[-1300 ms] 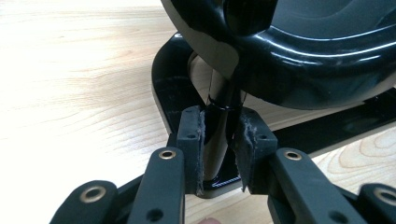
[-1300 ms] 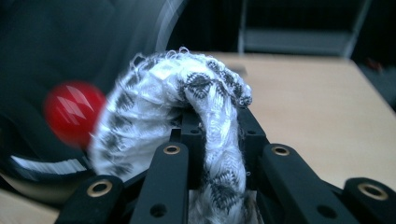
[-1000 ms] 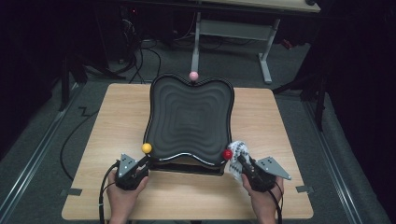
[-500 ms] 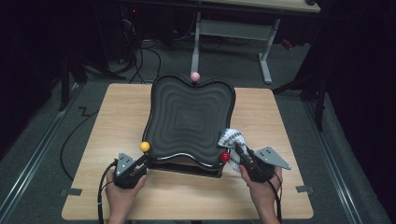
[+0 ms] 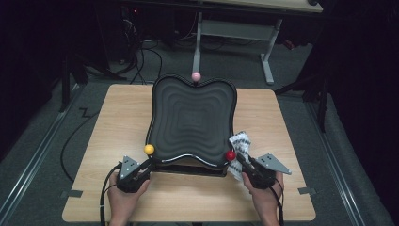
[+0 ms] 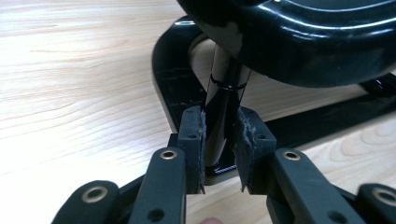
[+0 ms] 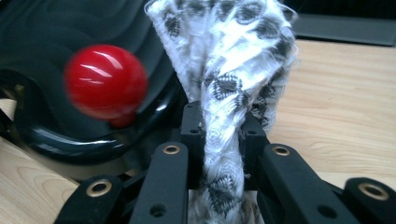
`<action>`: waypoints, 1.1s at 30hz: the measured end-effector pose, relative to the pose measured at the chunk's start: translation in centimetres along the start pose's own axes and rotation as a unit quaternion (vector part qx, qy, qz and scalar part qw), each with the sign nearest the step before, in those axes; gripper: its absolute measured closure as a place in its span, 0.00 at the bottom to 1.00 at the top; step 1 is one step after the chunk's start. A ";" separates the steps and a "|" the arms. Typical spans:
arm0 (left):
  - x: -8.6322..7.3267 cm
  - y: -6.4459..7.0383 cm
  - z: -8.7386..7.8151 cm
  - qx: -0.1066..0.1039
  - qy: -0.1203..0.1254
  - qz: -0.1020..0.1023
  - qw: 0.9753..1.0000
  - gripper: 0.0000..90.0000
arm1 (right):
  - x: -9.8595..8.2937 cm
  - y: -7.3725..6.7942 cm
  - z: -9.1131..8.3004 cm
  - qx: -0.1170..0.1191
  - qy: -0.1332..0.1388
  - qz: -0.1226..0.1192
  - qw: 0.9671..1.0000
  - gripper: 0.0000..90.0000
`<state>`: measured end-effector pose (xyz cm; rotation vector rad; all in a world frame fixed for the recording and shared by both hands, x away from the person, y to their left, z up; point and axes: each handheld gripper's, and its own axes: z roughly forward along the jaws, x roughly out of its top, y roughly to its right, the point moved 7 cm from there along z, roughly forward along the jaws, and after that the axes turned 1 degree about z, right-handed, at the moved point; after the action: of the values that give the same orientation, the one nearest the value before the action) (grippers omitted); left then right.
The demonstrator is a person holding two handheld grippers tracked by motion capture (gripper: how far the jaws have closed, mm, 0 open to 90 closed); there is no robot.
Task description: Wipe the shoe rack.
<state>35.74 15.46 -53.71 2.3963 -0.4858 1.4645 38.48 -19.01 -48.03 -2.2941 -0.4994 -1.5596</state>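
Note:
A black wavy tray stands on a low black base in the middle of the table. A ball sits at each of three corners: pink far, yellow near left, red near right. My left gripper is shut on the black post under the yellow ball, with the tray's rim just above its pads. My right gripper is shut on a white cloth with a black pattern. The cloth stands up beside the red ball, against the tray's right rim.
The wooden table has bare strips left and right of the tray and along the near edge. A grey floor with cables and the legs of another desk lie beyond the far edge.
My right gripper has carried the cloth a little farther up along the tray's near right corner by the red ball. The left gripper has stayed on its post.

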 end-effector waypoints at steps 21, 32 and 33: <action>0.1 0.7 0.0 -0.025 0.006 -0.003 1.000 0.81 | -1.1 7.3 0.0 -0.088 -0.018 0.012 0.996 0.51; 0.4 0.6 -0.2 -0.039 0.025 -0.034 0.998 0.78 | -4.8 -0.1 1.4 0.046 -0.052 -0.010 0.998 0.53; 0.4 0.6 -0.2 -0.040 0.025 -0.037 0.998 0.78 | -4.7 -0.5 1.8 0.042 -0.051 -0.010 0.998 0.55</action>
<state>35.48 14.93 -53.27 2.2852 -0.4313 1.4425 38.14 -18.28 -53.03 -2.3196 -0.6040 -1.4075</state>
